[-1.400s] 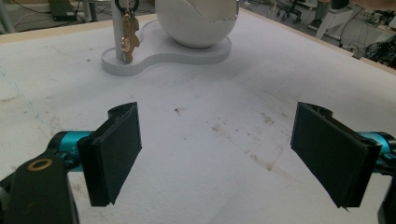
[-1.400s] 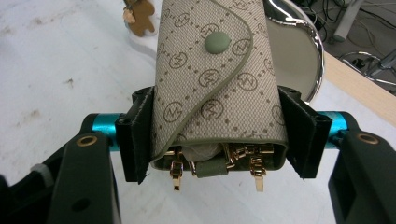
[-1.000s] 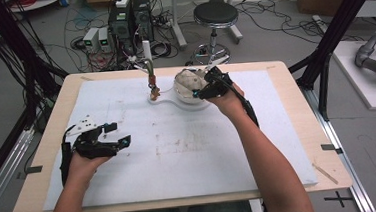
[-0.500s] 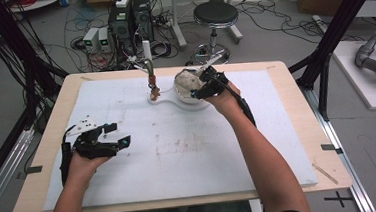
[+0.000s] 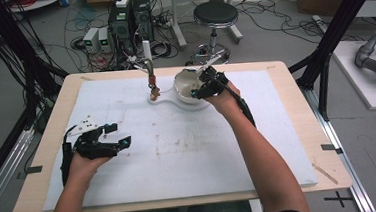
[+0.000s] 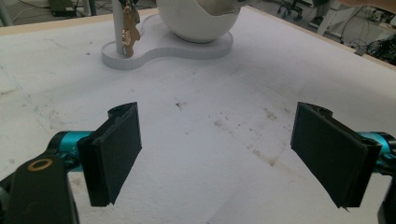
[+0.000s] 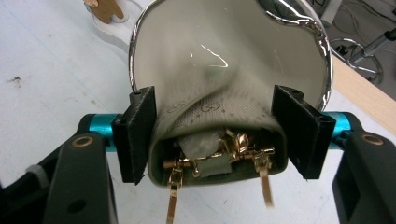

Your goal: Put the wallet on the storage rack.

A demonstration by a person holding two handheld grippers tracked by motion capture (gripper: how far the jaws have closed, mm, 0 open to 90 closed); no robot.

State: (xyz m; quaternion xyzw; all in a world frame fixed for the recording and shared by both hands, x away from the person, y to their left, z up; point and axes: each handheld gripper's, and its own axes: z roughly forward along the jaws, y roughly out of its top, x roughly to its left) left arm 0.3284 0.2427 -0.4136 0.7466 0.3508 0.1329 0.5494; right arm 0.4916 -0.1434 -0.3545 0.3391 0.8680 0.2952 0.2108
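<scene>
A grey fabric pouch point(image 7: 219, 119) with gold zip pulls point(image 7: 173, 189) sits between the jaws of my right gripper point(image 7: 214, 93), which press on both its sides. The pouch hangs at the mouth of a white bowl point(image 7: 224, 42) with a shiny rim. From above, the right gripper point(image 5: 205, 86) is at the bowl point(image 5: 185, 83) on the far middle of the table. The bowl stands on a white base point(image 5: 168, 98) with a post carrying a gold charm point(image 5: 153, 91). My left gripper point(image 5: 119, 134) rests at the near left, open and holding nothing point(image 6: 218, 112).
A white foam mat point(image 5: 189, 151) covers the wooden table point(image 5: 32, 197). The base point(image 6: 154, 46), gold charm point(image 6: 128, 35) and bowl point(image 6: 196, 18) lie ahead of the left gripper. Beyond the table's far edge are a stool point(image 5: 214, 14), cables and black frame posts point(image 5: 331, 31).
The right gripper has edged slightly left at the bowl. The left gripper has not moved.
</scene>
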